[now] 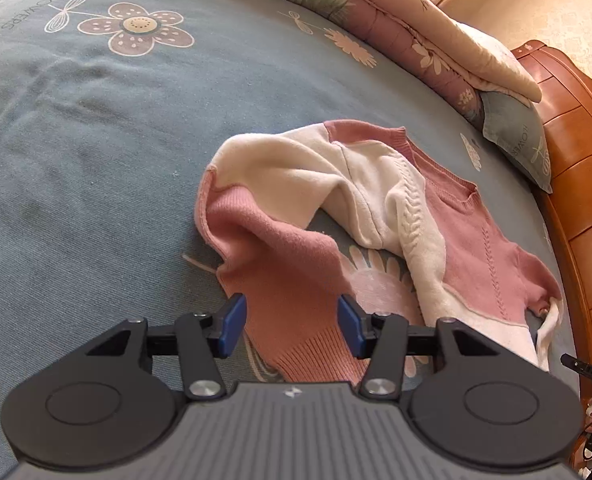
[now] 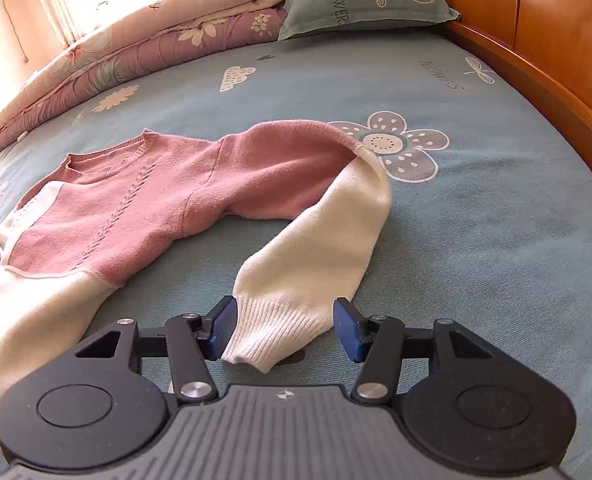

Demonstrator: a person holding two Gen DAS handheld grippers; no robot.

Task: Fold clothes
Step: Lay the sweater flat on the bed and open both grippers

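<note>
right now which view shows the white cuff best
The right wrist view: the ribbed white cuff lies whole between that gripper's open jaws, on the sheet. The left wrist view does not show it clearly; there a pink cuff lies between the jaws.

Pink and cream knitted sweater (image 2: 143, 208) lies spread on the blue flowered bed (image 2: 476, 208), rumpled, neckline toward the pillow end. One sleeve (image 2: 320, 232) curves outward, pink to cream, ribbed cuff flat. Other sleeve (image 1: 279, 200) bunched, pink cuff flat.
</note>
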